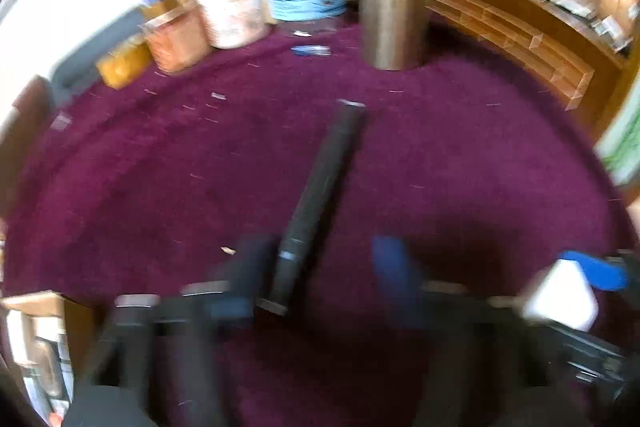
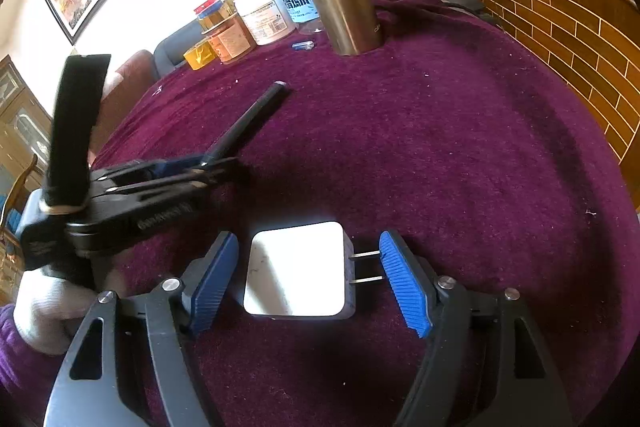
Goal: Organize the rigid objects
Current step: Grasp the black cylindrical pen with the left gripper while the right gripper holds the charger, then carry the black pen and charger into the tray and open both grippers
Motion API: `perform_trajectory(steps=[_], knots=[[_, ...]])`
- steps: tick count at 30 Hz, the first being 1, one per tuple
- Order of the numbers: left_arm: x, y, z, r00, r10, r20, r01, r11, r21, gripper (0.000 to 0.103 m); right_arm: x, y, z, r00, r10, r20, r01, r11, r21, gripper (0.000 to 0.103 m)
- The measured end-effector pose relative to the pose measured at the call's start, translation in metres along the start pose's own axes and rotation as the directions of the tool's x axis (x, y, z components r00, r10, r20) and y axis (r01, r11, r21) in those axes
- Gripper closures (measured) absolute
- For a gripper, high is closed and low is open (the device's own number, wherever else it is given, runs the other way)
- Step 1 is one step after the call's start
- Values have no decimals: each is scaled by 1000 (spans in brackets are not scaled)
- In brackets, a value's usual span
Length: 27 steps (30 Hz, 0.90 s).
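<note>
Left gripper [image 2: 216, 157] pinches black pen [image 2: 256, 117]
White charger [image 2: 296, 269] lies between the spread right gripper [image 2: 308, 279] pads, prongs just beside the right pad

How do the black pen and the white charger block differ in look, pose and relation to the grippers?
The black pen is long, slim and dark; the white charger block is squat, square and pale, with two metal prongs. The pen has the left gripper closed on one end; the charger sits between the right gripper's open pads, ungripped. Both lie on the purple cloth.
</note>
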<state>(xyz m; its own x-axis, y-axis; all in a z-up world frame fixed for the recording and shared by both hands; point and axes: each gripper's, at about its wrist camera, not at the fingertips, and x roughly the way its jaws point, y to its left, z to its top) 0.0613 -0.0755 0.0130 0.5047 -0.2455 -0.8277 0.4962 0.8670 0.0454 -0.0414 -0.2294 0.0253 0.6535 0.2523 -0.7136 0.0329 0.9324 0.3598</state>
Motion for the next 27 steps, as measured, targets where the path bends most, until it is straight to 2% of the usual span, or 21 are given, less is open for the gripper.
perform_trajectory(steps=[2, 4, 15, 27], knots=[[-5, -5, -3, 1000, 30, -1, -30, 999, 17, 91, 0, -1, 0, 1000, 5, 1, -5, 1000, 4, 30], [-12, -9, -14, 1000, 21, -1, -21, 1000, 19, 91, 0, -1, 1, 1000, 9, 1, -9, 1000, 7, 30], [-67, 10, -75, 999, -54, 10, 54, 986, -156, 91, -1, -2, 1, 1000, 10, 2, -10, 1000, 8, 30], [-83, 37, -96, 996, -60, 60, 73, 968, -241, 88, -1, -3, 0, 1000, 15, 3, -15, 1000, 13, 30]])
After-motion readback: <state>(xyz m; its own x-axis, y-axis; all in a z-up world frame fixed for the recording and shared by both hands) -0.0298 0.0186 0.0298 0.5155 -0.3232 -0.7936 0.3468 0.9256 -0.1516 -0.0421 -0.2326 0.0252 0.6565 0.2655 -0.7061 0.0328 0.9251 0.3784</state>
